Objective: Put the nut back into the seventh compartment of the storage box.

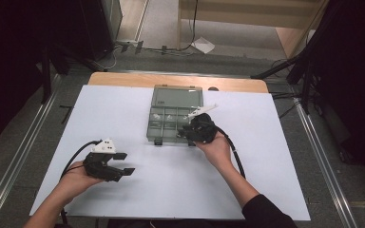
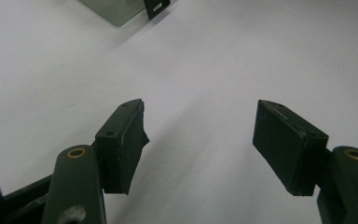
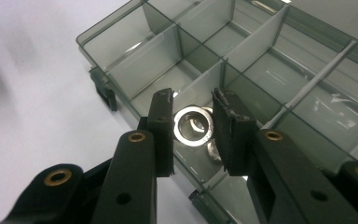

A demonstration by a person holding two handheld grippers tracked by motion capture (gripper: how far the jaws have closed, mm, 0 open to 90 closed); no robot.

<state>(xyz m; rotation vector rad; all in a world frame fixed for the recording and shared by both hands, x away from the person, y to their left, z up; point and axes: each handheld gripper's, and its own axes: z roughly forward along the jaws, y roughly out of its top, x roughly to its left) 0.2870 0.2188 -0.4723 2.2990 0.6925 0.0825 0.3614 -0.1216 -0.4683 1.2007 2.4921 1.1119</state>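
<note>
A smoky clear compartment box (image 1: pixel 177 99) lies open at the middle of the white table. Over its front right compartments my right gripper (image 1: pixel 188 130) is shut on a flat metal ring. In the right gripper view that ring (image 3: pixel 194 127) stands on edge between the two pads of the right gripper (image 3: pixel 193 122), just above a front compartment (image 3: pixel 200 154) that holds more metal rings. At the table's front left my left gripper (image 1: pixel 125 163) rests low and open. In the left gripper view its jaws (image 2: pixel 200 137) stand wide apart over bare white table.
The box lid (image 1: pixel 178 95) lies back flat toward the far edge. A box corner with a black latch (image 2: pixel 154 7) lies ahead of the left gripper. The white sheet (image 1: pixel 123 114) covers the wooden table; dark stands flank both sides.
</note>
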